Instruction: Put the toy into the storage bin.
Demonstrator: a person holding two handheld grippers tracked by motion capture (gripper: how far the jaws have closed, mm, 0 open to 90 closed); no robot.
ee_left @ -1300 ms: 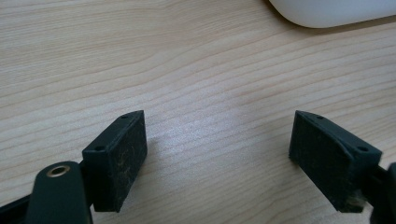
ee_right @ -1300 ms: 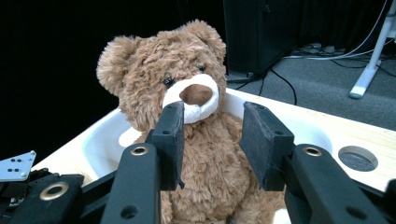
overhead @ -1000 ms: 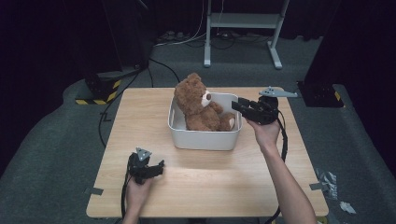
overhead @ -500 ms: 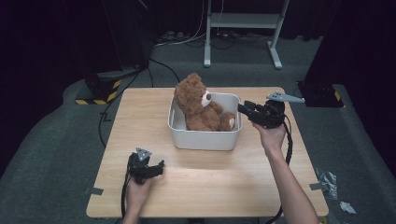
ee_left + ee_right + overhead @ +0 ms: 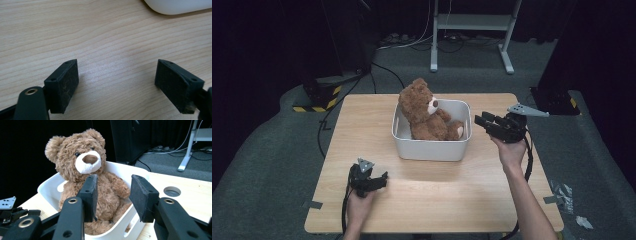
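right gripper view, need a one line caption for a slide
Open right gripper faces a brown teddy bear sitting upright in a white bin on a wooden table.

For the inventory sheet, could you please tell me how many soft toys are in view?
1: a brown teddy bear sits upright in the white bin on the table. The bin's walls could hide something small behind it.

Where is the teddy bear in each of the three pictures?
High view: the teddy bear sits in the white tub at the table's middle.
Left gripper view: no bear here; a white tub corner is at the top right.
Right gripper view: the bear sits in the tub beyond the black jaws.
Shared landmark: the white tub.
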